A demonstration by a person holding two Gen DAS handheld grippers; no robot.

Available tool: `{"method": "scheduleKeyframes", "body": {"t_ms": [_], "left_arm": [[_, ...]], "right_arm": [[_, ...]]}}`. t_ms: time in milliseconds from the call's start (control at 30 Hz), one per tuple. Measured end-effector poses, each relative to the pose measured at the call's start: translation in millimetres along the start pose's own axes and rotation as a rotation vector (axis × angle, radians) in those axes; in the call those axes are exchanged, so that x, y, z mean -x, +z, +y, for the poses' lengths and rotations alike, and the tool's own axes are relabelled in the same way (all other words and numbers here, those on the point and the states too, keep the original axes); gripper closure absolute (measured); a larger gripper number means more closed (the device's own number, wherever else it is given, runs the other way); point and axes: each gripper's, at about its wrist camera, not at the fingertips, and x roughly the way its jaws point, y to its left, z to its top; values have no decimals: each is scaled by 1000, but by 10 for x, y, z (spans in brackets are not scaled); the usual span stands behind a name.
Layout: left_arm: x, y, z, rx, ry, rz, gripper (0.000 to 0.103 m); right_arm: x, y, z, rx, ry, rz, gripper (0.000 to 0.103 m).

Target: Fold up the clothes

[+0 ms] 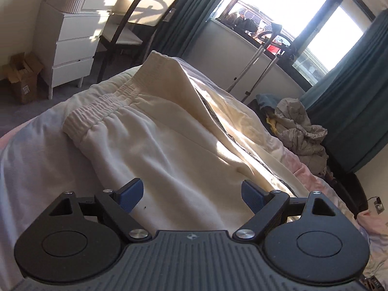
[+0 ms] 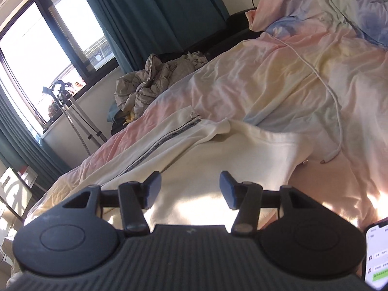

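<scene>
Cream sweatpants [image 1: 155,135] lie spread on the bed [image 1: 29,160] over a pastel tie-dye duvet [image 2: 303,68], elastic waistband [image 1: 106,106] toward the bed's far edge, a striped side seam [image 2: 160,143] running along the leg. Left claw [image 1: 191,194] released, blue pads [image 1: 132,191] wide apart above the fabric near the bed's near edge, gripping nothing; right claw [image 2: 190,189] likewise released over the folded leg end. White cord [image 2: 325,84] trails across the duvet; lit phone [image 2: 377,254] at the bed's near edge beside the right claw.
</scene>
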Motion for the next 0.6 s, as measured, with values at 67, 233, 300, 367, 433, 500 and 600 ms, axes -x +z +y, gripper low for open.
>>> {"method": "scheduleKeyframes", "body": {"t_ms": [67,233,300,367,433,500,600], "left_arm": [[35,90,253,86,14,5,13],[-77,144,837,314,9,84,13],[-165,118,1000,383,-5,110,13],[-273,92,1120,430,-16,133,14],[-373,76,1178,454,-31,145,15],[-478,73,1229,476,-44,158,15],[-619,74,1282,508,-64,179,17]], "right_arm": [[10,20,-82,-29,-19,-16,42],[-3,47,-337,-155,-75,-21,35],[2,38,-457,-229,-70,-12,33],[8,33,-557,-298,-64,-6,31],[-6,6,-659,-364,-79,4,29],[-46,-26,-750,-421,-94,31,27],[-139,-77,-840,-494,-116,79,27]]}}
